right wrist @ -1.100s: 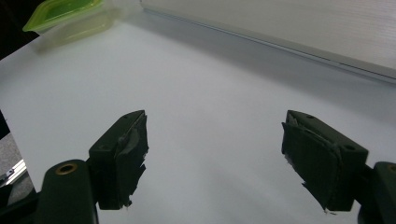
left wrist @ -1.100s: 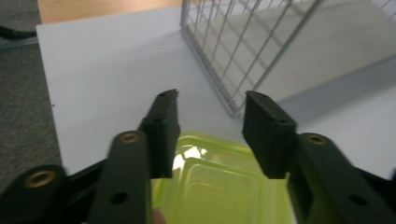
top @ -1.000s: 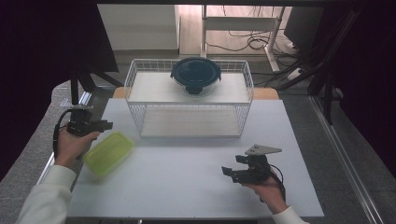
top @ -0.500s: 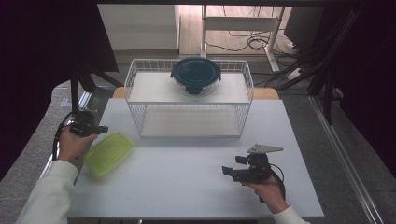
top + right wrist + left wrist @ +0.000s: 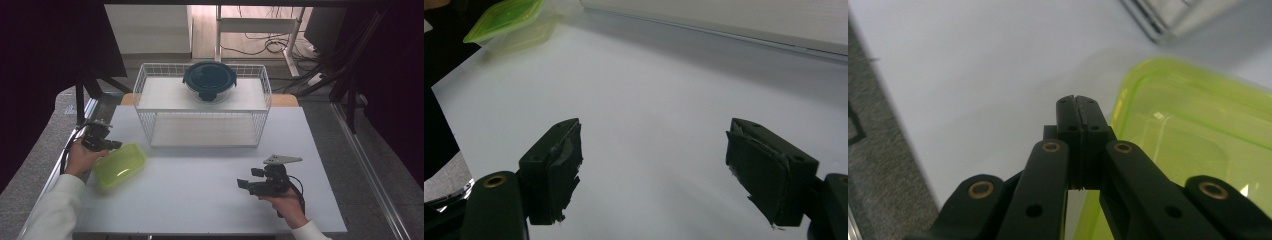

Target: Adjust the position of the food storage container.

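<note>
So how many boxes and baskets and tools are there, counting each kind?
Green lidded box: 1
Dark round lidded bowl: 1
White wire basket: 1
Hand-held tools: 2, the left tool shut beside the green box, the right tool open over the table
Total: 5

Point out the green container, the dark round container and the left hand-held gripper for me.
green container (image 5: pixel 120 165), high view, middle of its lid.
dark round container (image 5: pixel 209 80), high view, centre of its lid.
left hand-held gripper (image 5: pixel 1078 106), left gripper view, tips of its shut jaws.
</note>
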The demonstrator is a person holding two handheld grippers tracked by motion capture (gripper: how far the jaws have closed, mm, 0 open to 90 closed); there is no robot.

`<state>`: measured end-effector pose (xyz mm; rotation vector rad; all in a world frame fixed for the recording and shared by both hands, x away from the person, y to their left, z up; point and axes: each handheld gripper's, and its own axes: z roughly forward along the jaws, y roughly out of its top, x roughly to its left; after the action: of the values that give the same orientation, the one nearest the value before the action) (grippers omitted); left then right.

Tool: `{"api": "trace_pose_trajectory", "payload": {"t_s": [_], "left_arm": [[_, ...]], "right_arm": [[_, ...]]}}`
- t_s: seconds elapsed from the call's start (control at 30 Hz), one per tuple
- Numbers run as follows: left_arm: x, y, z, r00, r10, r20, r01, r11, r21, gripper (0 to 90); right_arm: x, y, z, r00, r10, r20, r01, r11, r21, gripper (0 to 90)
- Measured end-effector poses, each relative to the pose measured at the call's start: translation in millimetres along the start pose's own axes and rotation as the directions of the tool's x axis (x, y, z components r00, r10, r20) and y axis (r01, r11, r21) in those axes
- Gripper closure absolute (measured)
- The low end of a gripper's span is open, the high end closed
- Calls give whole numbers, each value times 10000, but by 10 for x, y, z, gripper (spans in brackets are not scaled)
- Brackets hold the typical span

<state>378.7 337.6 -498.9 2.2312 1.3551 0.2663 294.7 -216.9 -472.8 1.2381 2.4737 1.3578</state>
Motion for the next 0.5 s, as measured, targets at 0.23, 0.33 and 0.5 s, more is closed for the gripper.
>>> {"api": "trace_pose_trajectory", "payload": {"t_s": [0.23,0.33,0.5], "left_arm": [[-340,53,65,9903,1207,692,-1221,9924,158,900],[-490,98,99,9788,1814,947,-1847,9824,276,900],[-657,141,141,9607,2558,1082,-2612,9645,384,900]], "right_arm": [[-12,-10,6,10000,56,-14,-56,10000,45,223],[-11,-12,8,10000,48,-18,-48,10000,56,223],[-18,-15,9,10000,64,4,-64,10000,53,223]]}}
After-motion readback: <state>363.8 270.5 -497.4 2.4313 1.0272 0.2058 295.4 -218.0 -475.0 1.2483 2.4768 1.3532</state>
